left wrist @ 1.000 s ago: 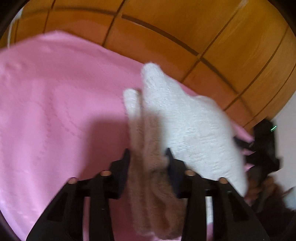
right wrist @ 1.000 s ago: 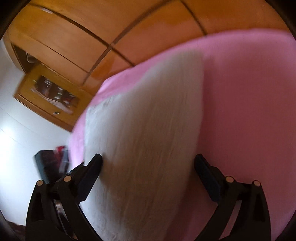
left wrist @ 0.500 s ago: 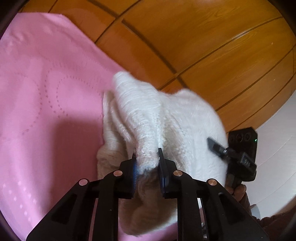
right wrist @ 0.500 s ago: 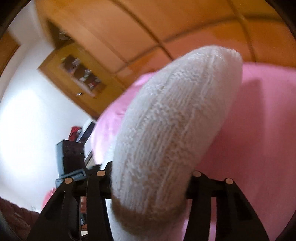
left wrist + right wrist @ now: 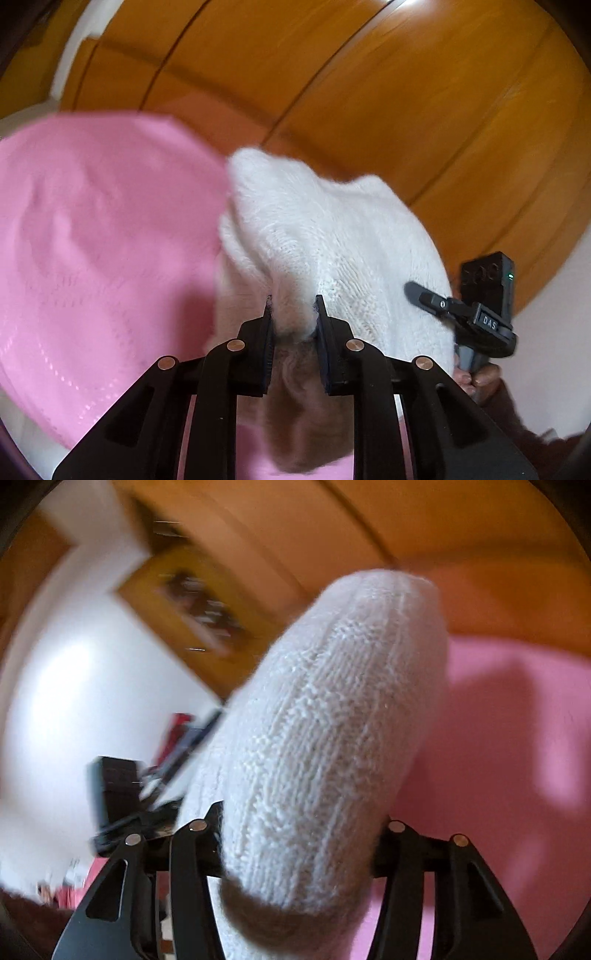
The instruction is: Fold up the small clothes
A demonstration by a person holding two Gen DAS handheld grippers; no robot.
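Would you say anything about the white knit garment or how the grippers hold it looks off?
Nothing stands out. The white knit garment is bunched, lifted above the pink cover; the left gripper pinches a fold, and the right gripper is closed around another part.

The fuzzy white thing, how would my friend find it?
Look for the big pink blanket in front of the wooden doors. Above it, two black grippers hold up a white knitted sock. It is the only woolly thing, with a brown band at one end.

2 wrist views, close behind fingers, face inward; share white sock (image 5: pixel 332 236), pink cloth (image 5: pixel 517 738).
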